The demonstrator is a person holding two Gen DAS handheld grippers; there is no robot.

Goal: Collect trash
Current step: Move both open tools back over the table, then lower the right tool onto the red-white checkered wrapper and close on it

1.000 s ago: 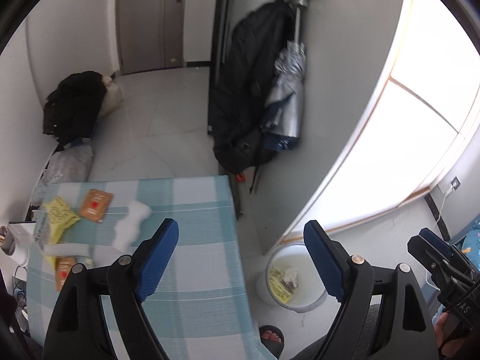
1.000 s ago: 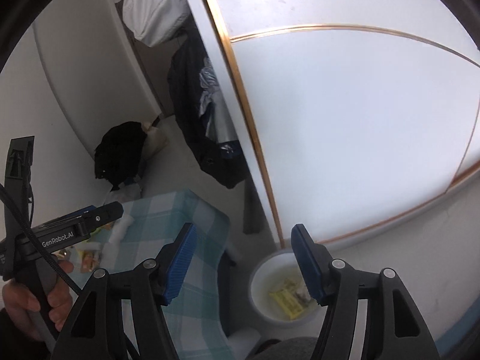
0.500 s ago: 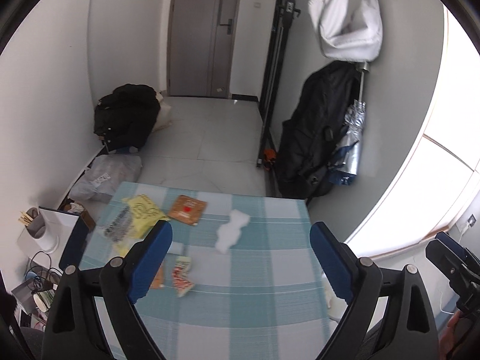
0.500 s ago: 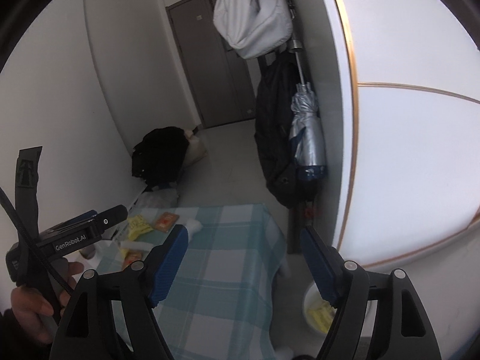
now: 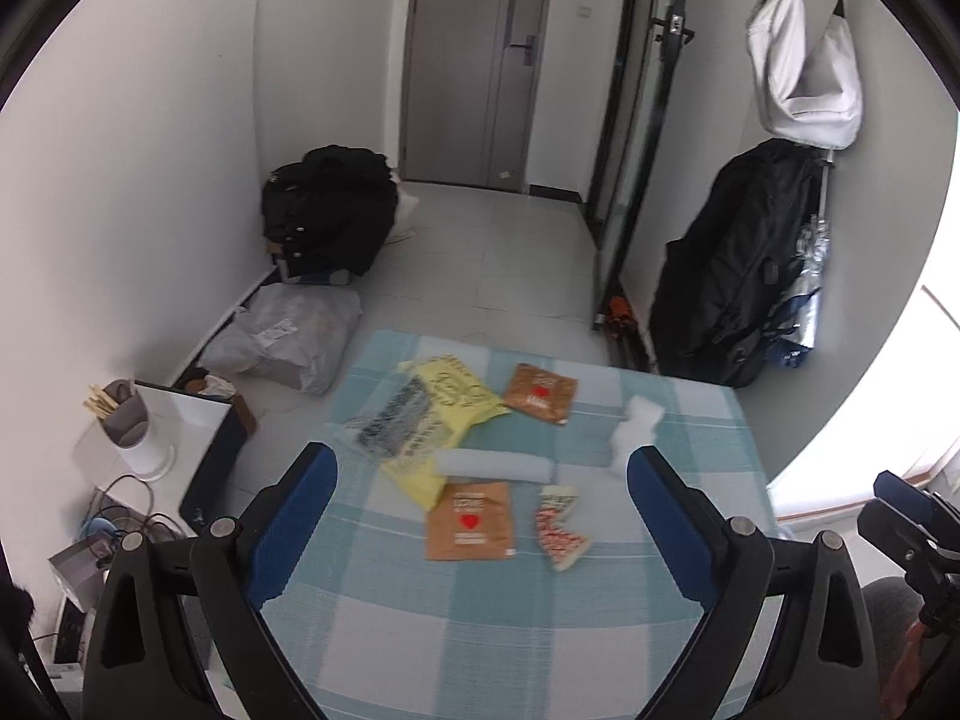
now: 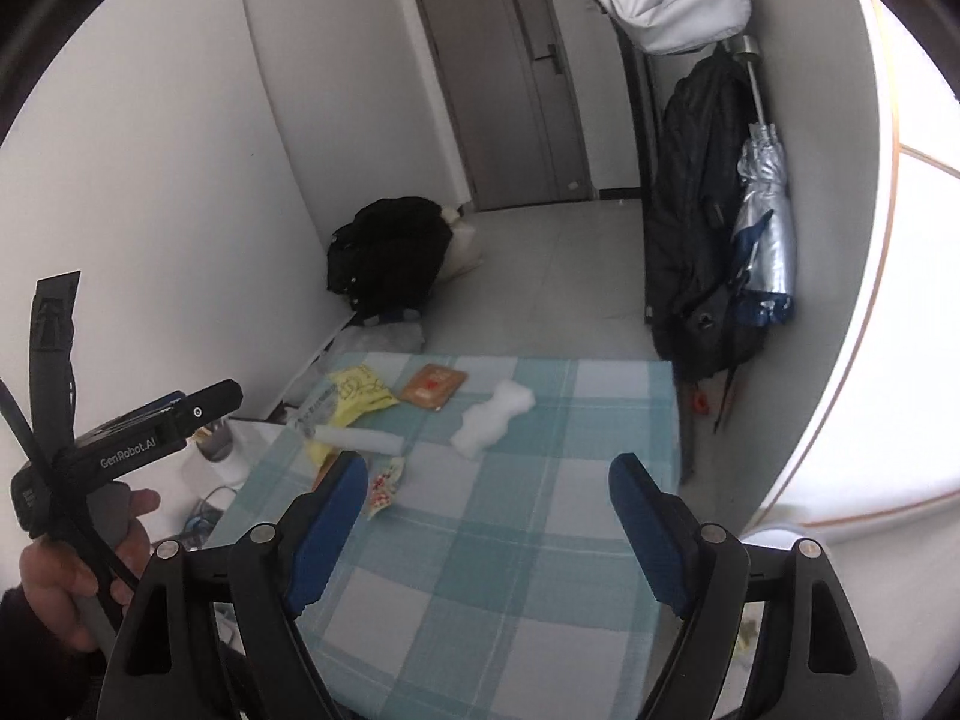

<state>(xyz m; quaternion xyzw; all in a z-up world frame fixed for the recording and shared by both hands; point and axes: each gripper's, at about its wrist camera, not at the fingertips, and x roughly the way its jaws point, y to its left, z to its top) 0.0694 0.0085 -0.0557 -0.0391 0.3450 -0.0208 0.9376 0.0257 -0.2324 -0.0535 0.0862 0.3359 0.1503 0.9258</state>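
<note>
Swung from the bin back over the table (image 5: 540,630) — left gripper (image 5: 480,516) and right gripper (image 6: 489,519) opening, empty; next, reaching for the brown packet (image 5: 471,521)

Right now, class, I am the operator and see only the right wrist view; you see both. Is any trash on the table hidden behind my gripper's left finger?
Observer: Yes. The left wrist view shows a brown packet with a red heart, lying flat beside the red-and-white wrapper.
Operator: I see the left gripper only from the side. Is it carrying anything?
Observer: No. The left gripper has nothing between its blue pads, and its jaws are opening.
</note>
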